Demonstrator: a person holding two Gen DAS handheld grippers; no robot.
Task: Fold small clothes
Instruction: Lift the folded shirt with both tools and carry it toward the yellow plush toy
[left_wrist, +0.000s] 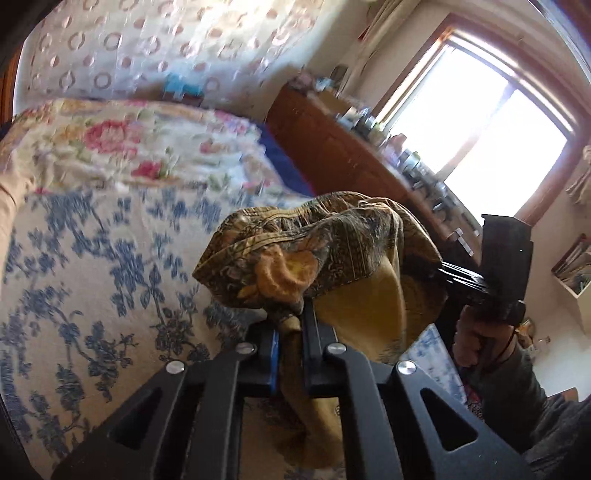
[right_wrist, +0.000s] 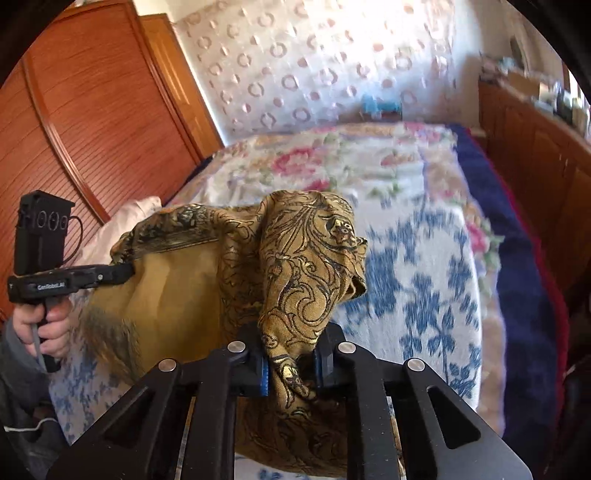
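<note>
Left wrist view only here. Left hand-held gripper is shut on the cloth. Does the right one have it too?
Observer: Yes. The right hand-held gripper is shut on a bunched fold of the cloth.
Operator: What's left of the bed? My view cuts off.
Observer: A wooden wardrobe, close beside the bed.
Operator: Anything else on the bed near that side?
Observer: A white pillow, behind the cloth, by the left hand-held gripper.
</note>
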